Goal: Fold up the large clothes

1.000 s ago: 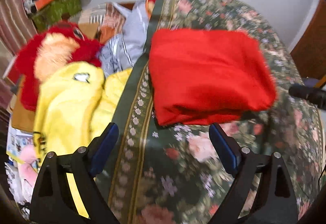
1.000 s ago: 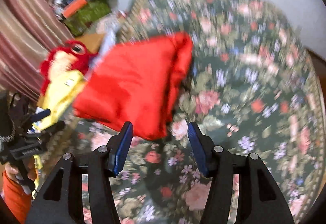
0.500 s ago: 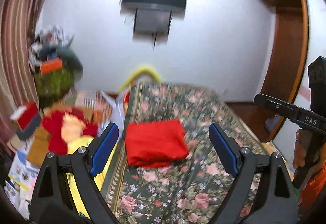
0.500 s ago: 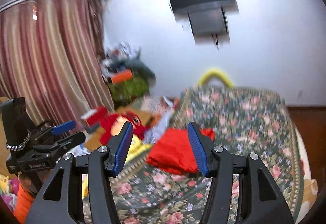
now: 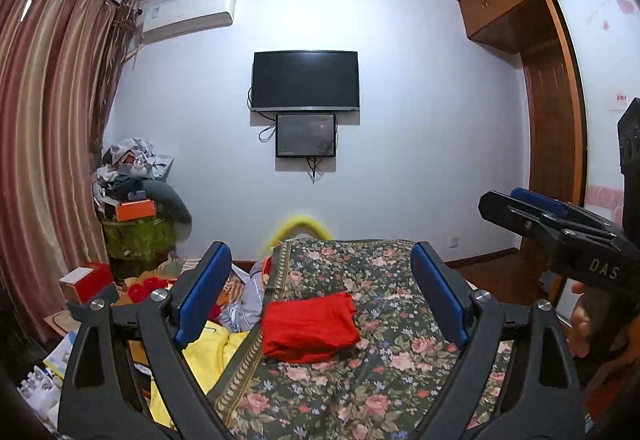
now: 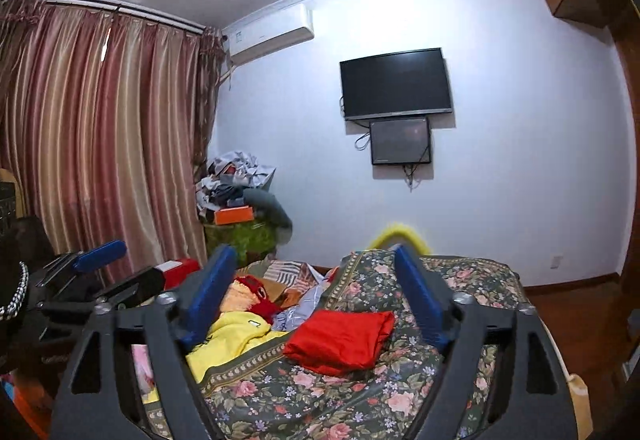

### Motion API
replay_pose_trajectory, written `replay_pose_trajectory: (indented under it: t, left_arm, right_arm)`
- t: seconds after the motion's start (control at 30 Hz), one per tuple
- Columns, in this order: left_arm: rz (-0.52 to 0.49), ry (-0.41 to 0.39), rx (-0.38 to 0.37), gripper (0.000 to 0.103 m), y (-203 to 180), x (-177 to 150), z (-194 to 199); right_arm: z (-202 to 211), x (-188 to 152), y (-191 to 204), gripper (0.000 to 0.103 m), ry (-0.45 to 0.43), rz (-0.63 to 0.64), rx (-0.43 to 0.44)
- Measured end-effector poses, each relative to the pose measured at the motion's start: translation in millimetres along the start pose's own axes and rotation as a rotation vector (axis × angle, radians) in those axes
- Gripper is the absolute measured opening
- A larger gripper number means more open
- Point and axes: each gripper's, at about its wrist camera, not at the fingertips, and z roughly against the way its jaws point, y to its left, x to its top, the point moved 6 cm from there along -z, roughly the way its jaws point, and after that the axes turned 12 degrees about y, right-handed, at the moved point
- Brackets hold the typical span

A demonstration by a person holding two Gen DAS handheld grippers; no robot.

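Note:
A red garment (image 5: 310, 325), folded into a flat rectangle, lies on the flowered bedspread (image 5: 380, 372); it also shows in the right wrist view (image 6: 340, 340). My left gripper (image 5: 320, 292) is open and empty, held well back from and above the garment. My right gripper (image 6: 316, 296) is open and empty, also raised and back from the bed. The right gripper shows at the right edge of the left wrist view (image 5: 560, 224), and the left gripper shows at the left edge of the right wrist view (image 6: 92, 272).
Yellow cloth (image 5: 208, 352), a red plush toy (image 6: 256, 292) and grey cloth (image 5: 248, 292) lie beside the bed's left edge. A cluttered pile (image 5: 132, 208) stands by the curtain. A TV (image 5: 305, 80) hangs on the far wall; a wardrobe (image 5: 552, 144) stands right.
Both grippers have pulled up and back from close over the red garment, tilting up to face the far wall. The garment stays folded on the bed.

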Motion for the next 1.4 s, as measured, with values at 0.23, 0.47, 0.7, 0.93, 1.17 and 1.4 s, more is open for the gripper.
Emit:
replay_pose_trajectory:
  t: [0.23, 0.47, 0.7, 0.93, 1.17, 1.4]
  left_arm:
    - [0.046, 0.006, 0.018, 0.103, 3.6, -10.1, 7.4]
    - [0.056, 0.012, 0.025, 0.103, 3.0, -15.0, 11.3]
    - [0.047, 0.019, 0.031, 0.103, 1.8, -18.7, 9.6]
    - [0.05, 0.037, 0.028, 0.103, -0.8, -20.2, 4.7]
    - [0.037, 0.06, 0.023, 0.103, -7.0, -24.9, -1.6]
    - [0.035, 0.074, 0.023, 0.103, -10.8, -26.6, -5.9]
  right_arm:
    - [12.4, -0.9, -0.1, 0.103, -0.018, -0.015, -0.068]
    - [10.3, 3.4, -1.4, 0.103, -0.013, -0.013, -0.062]
    - [14.9, -8.1, -2.3, 0.103, -0.007, -0.012, -0.06]
    - [16.2, -15.5, -4.4, 0.103, 0.011, -0.019, -0.058]
    - [17.9, -16.8, -11.0, 0.103, 0.031, -0.042, -0.057]
    - [20.3, -19.1, -14.7, 0.103, 0.041, -0.041, -0.065]
